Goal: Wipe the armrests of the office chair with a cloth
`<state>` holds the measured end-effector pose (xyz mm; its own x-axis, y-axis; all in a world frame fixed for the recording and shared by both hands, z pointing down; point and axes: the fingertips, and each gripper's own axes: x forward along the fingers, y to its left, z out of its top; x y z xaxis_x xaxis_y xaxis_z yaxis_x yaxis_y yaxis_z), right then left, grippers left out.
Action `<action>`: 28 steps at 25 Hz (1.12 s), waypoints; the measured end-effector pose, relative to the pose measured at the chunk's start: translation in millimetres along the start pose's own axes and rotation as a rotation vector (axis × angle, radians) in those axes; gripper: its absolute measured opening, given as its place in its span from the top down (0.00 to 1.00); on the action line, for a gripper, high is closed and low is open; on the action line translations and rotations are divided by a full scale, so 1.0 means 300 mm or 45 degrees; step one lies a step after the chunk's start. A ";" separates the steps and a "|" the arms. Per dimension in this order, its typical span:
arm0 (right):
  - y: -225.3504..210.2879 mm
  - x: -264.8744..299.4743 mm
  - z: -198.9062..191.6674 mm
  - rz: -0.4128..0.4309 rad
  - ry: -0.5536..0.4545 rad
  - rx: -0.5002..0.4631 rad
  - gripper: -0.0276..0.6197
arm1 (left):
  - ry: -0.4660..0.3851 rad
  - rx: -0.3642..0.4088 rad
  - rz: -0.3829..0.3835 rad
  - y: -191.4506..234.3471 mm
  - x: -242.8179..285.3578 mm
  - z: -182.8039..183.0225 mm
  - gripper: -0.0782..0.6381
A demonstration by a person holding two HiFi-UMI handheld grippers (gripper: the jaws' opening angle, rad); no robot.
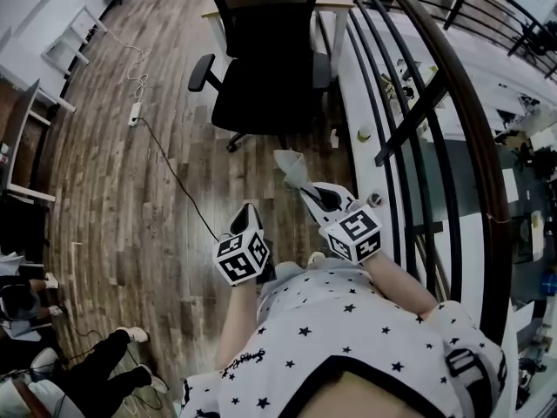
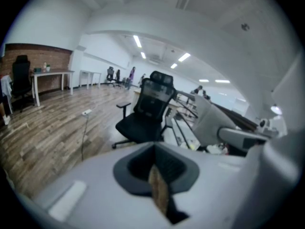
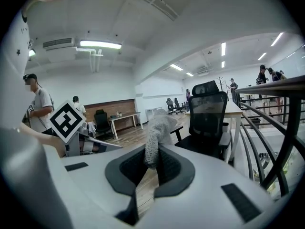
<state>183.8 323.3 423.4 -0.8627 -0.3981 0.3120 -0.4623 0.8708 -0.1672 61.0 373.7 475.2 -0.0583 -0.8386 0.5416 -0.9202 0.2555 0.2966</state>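
Left gripper (image 1: 246,218): held low in front of the person's torso, left of centre, its marker cube nearest the body and its tips pointing away towards the far floor. In the left gripper view (image 2: 155,165) the jaws stand all but together, only a thin sliver of wood floor showing between the pads. Nothing is held.

Office chair (image 1: 261,59): one, black, with a mesh back, standing on the wood floor (image 1: 130,198) on the far side, well apart from both grippers. Armrests: two. The left armrest (image 1: 202,70) is in plain view. The right armrest (image 1: 323,70) lies close to a white desk edge. Neither gripper touches either of them.

Right gripper (image 1: 306,190): held just right of the left one and a little farther out, forearm extended from the body, tips angled far and to the left, towards the chair. In the right gripper view (image 3: 151,160) the jaws are closed on the cloth (image 3: 157,128), which is pinched at its lower end and stands up out of the pads as a bunched grey-white wad.

Cloth: one. In the head view it projects beyond the right gripper's tips, short of the chair base.

Railing (image 1: 452,120): dark bars, immediately right of the right gripper.
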 end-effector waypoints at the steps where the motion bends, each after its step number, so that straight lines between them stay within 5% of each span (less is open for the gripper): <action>1: -0.009 -0.009 -0.007 0.004 0.003 0.001 0.91 | -0.002 -0.006 0.001 -0.011 0.004 -0.005 0.88; 15: -0.118 -0.019 -0.049 0.042 0.044 0.040 0.91 | 0.057 -0.014 0.013 -0.076 0.088 -0.033 0.88; 28: -0.270 0.176 0.043 0.012 0.074 0.027 0.91 | 0.046 -0.012 -0.024 -0.033 0.311 0.163 0.88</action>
<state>173.0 227.9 441.4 -0.8539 -0.3717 0.3642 -0.4589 0.8679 -0.1901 45.8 269.3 484.3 -0.0268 -0.8255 0.5638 -0.9174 0.2443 0.3142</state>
